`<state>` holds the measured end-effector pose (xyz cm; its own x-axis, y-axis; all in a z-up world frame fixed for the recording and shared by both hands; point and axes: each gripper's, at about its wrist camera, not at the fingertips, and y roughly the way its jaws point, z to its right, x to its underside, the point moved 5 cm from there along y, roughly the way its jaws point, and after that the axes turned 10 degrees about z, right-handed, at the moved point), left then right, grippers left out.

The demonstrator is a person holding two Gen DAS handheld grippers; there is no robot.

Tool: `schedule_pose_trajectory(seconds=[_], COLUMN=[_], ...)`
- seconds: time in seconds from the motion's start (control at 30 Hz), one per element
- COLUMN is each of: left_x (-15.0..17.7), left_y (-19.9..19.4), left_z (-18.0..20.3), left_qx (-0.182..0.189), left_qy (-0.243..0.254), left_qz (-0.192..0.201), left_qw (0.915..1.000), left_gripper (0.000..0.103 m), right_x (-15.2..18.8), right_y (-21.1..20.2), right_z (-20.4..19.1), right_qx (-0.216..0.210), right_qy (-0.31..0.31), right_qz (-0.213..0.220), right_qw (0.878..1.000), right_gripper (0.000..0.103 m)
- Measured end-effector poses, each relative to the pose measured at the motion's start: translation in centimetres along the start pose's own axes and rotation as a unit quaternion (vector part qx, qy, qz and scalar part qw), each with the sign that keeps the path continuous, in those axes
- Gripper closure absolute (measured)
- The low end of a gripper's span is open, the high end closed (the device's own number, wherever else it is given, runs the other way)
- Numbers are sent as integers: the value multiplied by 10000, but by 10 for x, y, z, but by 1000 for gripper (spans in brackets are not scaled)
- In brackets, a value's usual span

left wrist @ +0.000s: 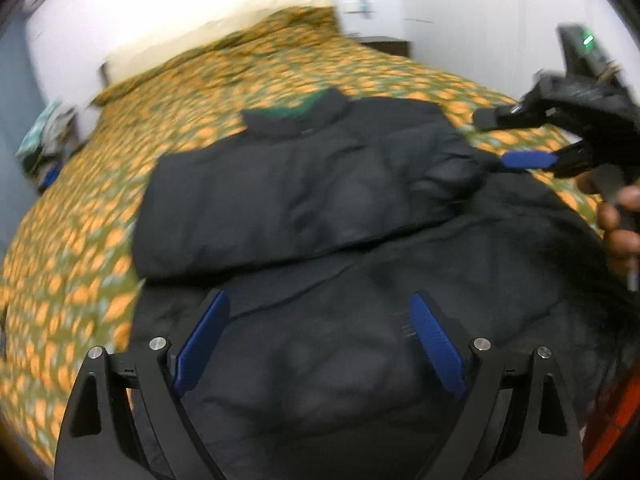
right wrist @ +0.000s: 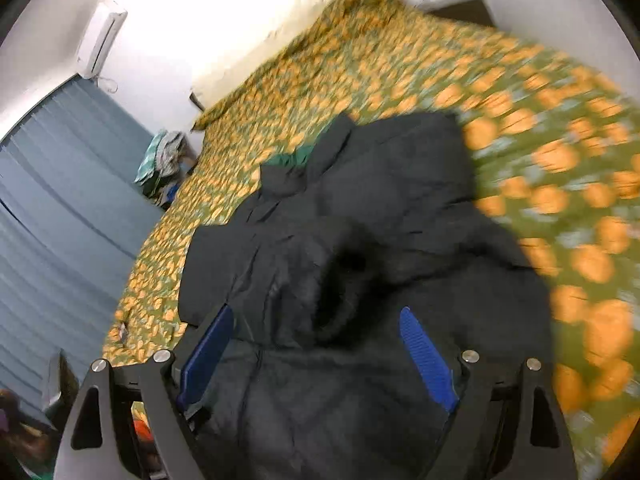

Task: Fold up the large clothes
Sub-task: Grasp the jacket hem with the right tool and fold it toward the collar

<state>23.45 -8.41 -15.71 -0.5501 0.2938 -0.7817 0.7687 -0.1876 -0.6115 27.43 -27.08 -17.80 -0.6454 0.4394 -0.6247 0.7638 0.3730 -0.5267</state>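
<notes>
A large black padded jacket point(left wrist: 304, 200) with a green-lined collar point(left wrist: 312, 106) lies on the bed. One sleeve is folded across its chest. My left gripper point(left wrist: 320, 320) is open and empty, just above the jacket's lower part. My right gripper point(right wrist: 316, 328) is open and empty over the jacket point(right wrist: 360, 220), its jaws wide apart. The right gripper also shows in the left wrist view point(left wrist: 516, 136) at the right, open beside the jacket's shoulder, with a hand holding it.
The bed is covered with a green and orange patterned spread point(left wrist: 100, 208). A pile of clothes point(right wrist: 164, 160) sits beside the bed at the left. Blue curtains point(right wrist: 52, 220) hang at the left. A dark cabinet point(left wrist: 384, 44) stands beyond the bed.
</notes>
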Motion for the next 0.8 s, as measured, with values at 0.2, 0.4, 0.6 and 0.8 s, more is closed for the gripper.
schedule_pose_trajectory(seconds=[0.2, 0.4, 0.6, 0.8], left_x=[14, 12, 1, -47], left_y=[2, 12, 43, 63], left_z=[-54, -90, -93, -108], left_qx=[-510, -829, -741, -734], left_qy=[-669, -954, -906, -748], left_qz=[-192, -156, -330, -16], left_qw=[9963, 9919, 9926, 9945], left_gripper=[11, 11, 11, 11], right_x=[-2, -68, -41, -48], right_y=[81, 40, 97, 67], right_z=[-12, -26, 37, 34], right_qx=[488, 589, 1520, 1402], right_qy=[-390, -1050, -1420, -1330], right_qz=[-548, 418, -422, -97], right_qw=[9965, 9918, 9772, 9811], right_gripper=[74, 76, 72, 48])
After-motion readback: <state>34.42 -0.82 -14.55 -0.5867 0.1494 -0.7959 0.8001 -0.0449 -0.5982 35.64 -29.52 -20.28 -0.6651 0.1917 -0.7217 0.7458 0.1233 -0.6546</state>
